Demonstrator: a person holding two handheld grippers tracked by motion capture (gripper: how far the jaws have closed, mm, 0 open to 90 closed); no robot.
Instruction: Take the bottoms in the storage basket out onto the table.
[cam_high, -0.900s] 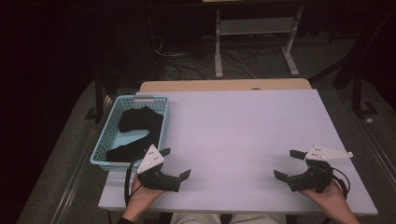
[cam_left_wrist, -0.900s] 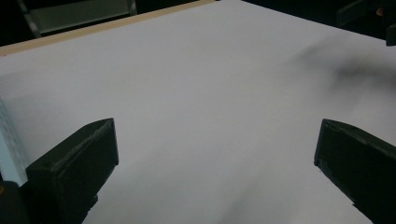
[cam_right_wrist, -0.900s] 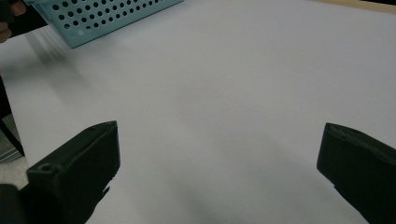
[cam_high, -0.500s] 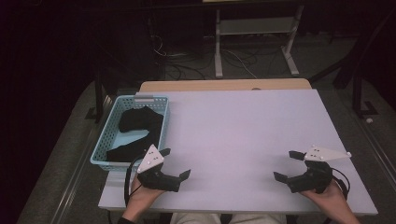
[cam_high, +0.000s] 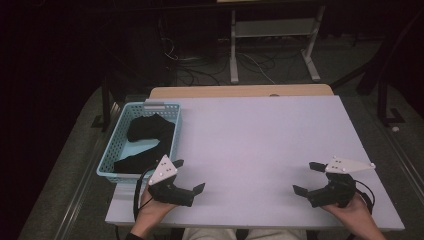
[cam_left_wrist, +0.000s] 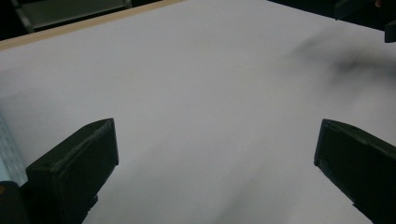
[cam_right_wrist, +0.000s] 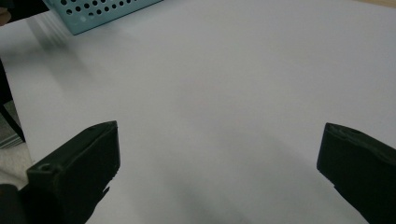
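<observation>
My left gripper (cam_high: 189, 176) rests near the table's front left corner, held in a hand, jaws spread wide with nothing between them. In the left gripper view its two black jaws frame bare white tabletop (cam_left_wrist: 205, 107). My right gripper (cam_high: 305, 178) sits near the front right, also open and empty, pointing toward the table's middle. A light blue perforated basket (cam_high: 120, 145) stands at the left edge, just beyond the left gripper, with dark cloth (cam_high: 147, 129) lying inside. The basket's corner (cam_right_wrist: 100, 11) appears at the top left of the right gripper view.
The white table (cam_high: 260, 140) has a wooden strip along its far edge. Beyond it, on a dark floor, stand a metal rack (cam_high: 272, 35) and loose cables (cam_high: 200, 67). A cable trails from each gripper.
</observation>
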